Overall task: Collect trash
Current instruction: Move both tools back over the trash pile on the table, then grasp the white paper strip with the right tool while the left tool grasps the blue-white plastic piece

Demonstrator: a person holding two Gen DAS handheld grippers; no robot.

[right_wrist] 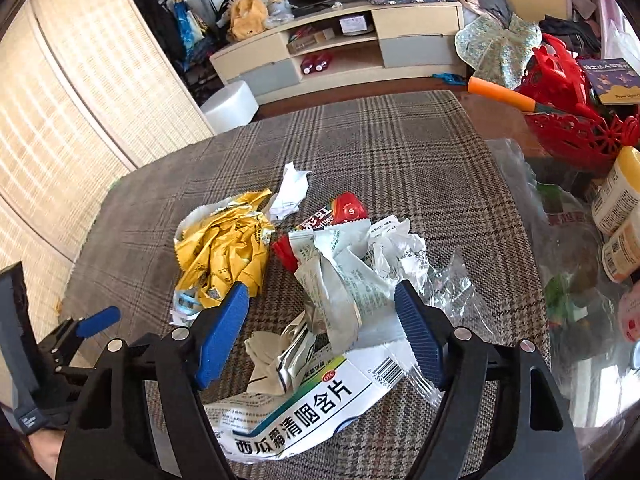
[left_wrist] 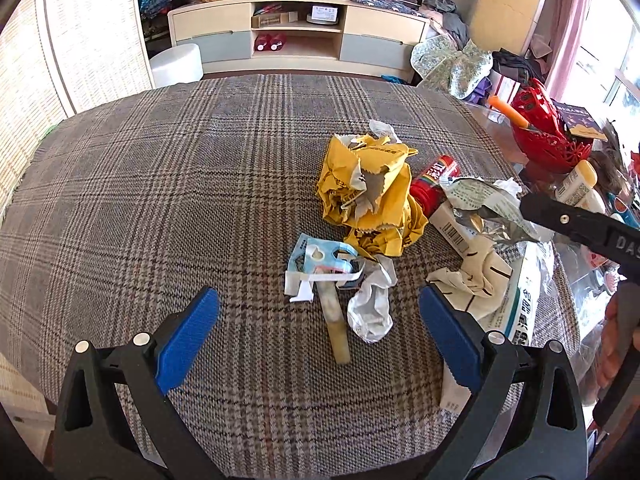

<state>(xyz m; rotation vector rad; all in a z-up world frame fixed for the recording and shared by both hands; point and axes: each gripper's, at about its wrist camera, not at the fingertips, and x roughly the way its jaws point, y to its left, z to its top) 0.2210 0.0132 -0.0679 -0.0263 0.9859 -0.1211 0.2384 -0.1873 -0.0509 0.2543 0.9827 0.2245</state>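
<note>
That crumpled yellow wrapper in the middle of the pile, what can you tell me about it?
The yellow wrapper is a crushed foil-type packet, yellow outside with a silvery lining showing where it is torn open, and zigzag-cut edges. It lies in a loose heap on the plaid tablecloth, not held by either gripper. The red candy packet lies right beside it, a scrap of white paper sits at its far edge, and the blue and white blister card lies against its near side.

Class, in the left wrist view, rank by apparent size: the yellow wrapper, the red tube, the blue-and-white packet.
1. yellow wrapper, clearly largest.
2. blue-and-white packet.
3. red tube, partly hidden, so unsure against the packet.
</note>
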